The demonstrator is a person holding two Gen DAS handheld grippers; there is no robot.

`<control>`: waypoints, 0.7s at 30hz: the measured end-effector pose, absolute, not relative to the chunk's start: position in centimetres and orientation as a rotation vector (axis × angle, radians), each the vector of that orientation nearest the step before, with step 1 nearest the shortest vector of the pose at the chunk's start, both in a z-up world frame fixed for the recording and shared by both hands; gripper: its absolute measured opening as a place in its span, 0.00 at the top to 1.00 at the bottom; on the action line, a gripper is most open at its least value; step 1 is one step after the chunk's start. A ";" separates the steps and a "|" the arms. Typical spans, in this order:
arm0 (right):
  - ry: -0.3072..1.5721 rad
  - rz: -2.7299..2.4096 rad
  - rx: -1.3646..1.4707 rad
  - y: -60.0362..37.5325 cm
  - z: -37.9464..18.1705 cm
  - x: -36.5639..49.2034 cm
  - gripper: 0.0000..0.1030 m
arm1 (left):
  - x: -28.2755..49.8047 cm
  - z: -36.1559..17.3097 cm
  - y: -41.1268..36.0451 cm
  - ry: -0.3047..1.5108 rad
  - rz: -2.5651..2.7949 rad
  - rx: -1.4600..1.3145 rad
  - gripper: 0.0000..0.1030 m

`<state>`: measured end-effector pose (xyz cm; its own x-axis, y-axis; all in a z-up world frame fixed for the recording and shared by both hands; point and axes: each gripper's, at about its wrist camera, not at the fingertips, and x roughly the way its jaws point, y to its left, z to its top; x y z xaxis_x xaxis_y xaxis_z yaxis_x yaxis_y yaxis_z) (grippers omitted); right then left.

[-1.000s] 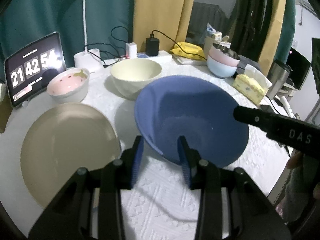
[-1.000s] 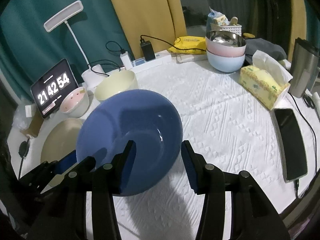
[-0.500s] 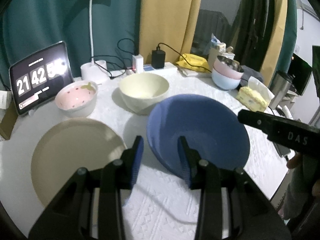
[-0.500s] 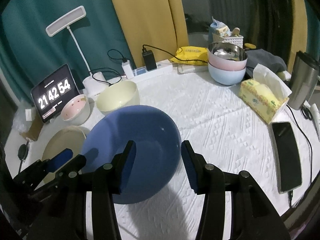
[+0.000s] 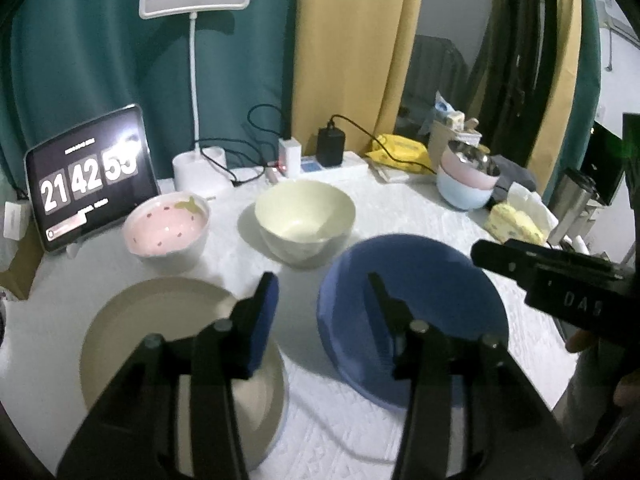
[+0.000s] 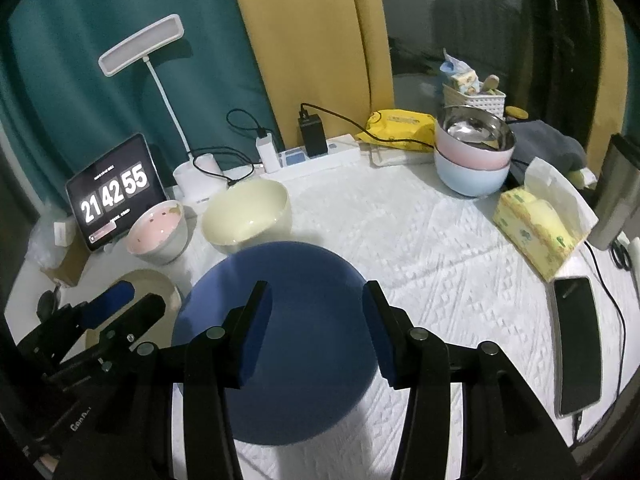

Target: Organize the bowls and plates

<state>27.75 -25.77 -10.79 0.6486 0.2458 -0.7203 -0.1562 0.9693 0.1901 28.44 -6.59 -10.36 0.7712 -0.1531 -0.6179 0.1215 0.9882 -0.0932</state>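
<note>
In the middle of the white table (image 6: pixel 420 240), the blue bowl (image 6: pixel 304 320) lies flat. The left gripper (image 5: pixel 320 304) has just been opening, its jaws apart with nothing between them, above the gap between the bowl and the tan plate (image 5: pixel 160 320). The right gripper (image 6: pixel 316 320) hangs over the bowl, its jaws apart and empty.

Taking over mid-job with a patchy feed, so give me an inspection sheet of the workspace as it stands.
Surface: table under a white quilted cloth.
Job's things: blue bowl nearest; beige plate to its left; cream bowl and pink strawberry bowl behind; stacked bowls far right.
Clutter: clock tablet, desk lamp, tissue pack, phone, yellow packet.
Grippers: left gripper open, jaws just widened, nothing gripped; right gripper open above the blue bowl.
Cables: charger leads at the power strip; one lead beside the phone.
Surroundings: teal and yellow curtains.
</note>
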 end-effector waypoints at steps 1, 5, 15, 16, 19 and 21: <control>0.834 0.232 0.112 -25.6 -10.7 28.0 0.52 | 28.6 -10.3 -6.5 0.672 -0.147 -0.050 0.55; 0.833 0.241 0.108 -25.2 -10.7 28.8 0.52 | 29.4 -9.8 -6.2 0.661 -0.140 -0.049 0.55; 0.829 0.255 0.089 -24.3 -10.5 31.1 0.52 | 31.7 -9.2 -5.8 0.641 -0.135 -0.040 0.55; 0.827 0.257 0.086 -24.2 -10.5 31.3 0.52 | 32.0 -9.2 -5.8 0.640 -0.135 -0.040 0.55; 0.819 0.258 0.082 -23.9 -10.3 32.2 0.52 | 32.8 -9.2 -5.6 0.642 -0.135 -0.041 0.55; 0.815 0.258 0.083 -23.8 -10.2 32.8 0.52 | 33.3 -9.1 -5.4 0.640 -0.132 -0.044 0.55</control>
